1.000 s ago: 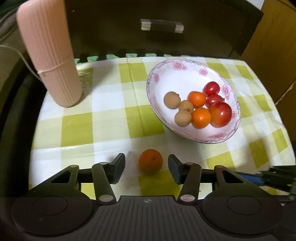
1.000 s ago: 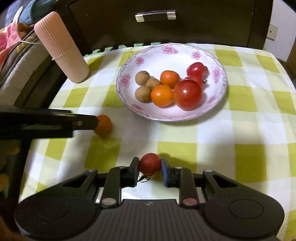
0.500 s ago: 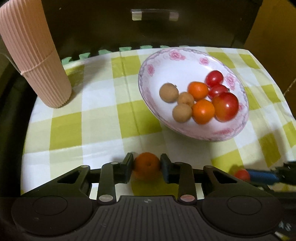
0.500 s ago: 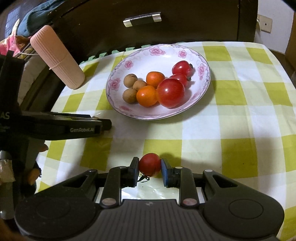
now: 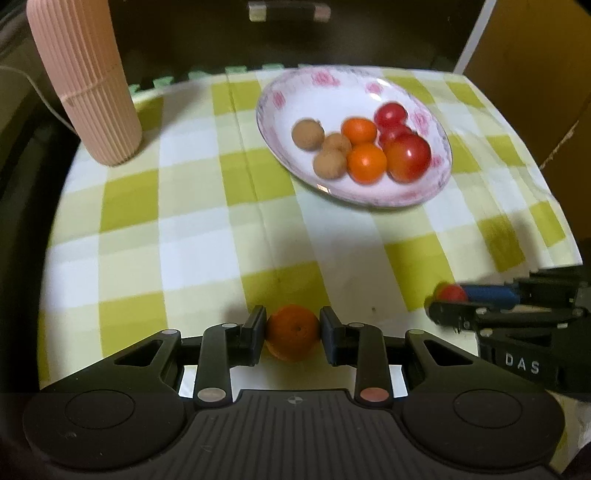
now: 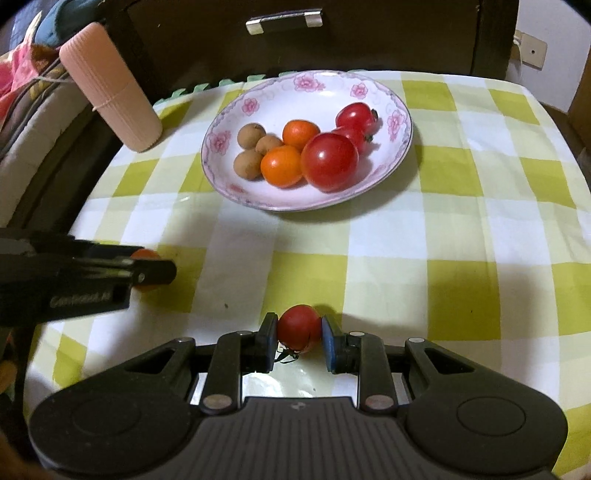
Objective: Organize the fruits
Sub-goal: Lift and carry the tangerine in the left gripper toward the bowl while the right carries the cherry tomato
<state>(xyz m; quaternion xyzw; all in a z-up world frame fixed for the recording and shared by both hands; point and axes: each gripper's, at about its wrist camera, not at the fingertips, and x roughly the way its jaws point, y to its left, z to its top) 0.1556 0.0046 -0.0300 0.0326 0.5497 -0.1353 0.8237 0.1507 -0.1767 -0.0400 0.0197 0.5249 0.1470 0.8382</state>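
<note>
The left hand-held gripper [image 5: 293, 338] has its two black fingers closed in on a small round orange citrus fruit [image 5: 292, 336], with both pads pressed against its sides. The fruit sits low over the green-and-white checked cloth of the counter [image 5: 177, 236], at the near edge; whether it touches the cloth cannot be told. From the right wrist view this same gripper [image 6: 147, 271] reaches in from the left, and only a sliver of the orange fruit [image 6: 146, 254] shows past its fingers.

The right hand-held gripper [image 6: 298, 332] is clamped on a small red cherry tomato [image 6: 298, 328], with one blue-faced pad on each side and the tomato's dark green stem hanging below. It too is at the near edge of the counter [image 6: 461, 236], to the right of the left gripper. In the left wrist view the right gripper [image 5: 452, 301] comes in from the right edge with the red tomato [image 5: 450, 293] at its tip.

A white oval porcelain dish with pink flowers on its rim [image 6: 258, 92] stands towards the far side of the counter, well apart from both grippers. In it lie eight fruits bunched together: three brown round longans [image 6: 251, 136], two orange citrus fruits [image 6: 282, 166], one large red tomato [image 6: 329, 161] and two smaller red cherry tomatoes [image 6: 356, 115] behind it.

One tall pink ribbed cylinder [image 6: 110, 88] stands at the far left corner of the counter. Behind the counter is a dark wooden drawer front with a metal handle [image 6: 284, 21].
</note>
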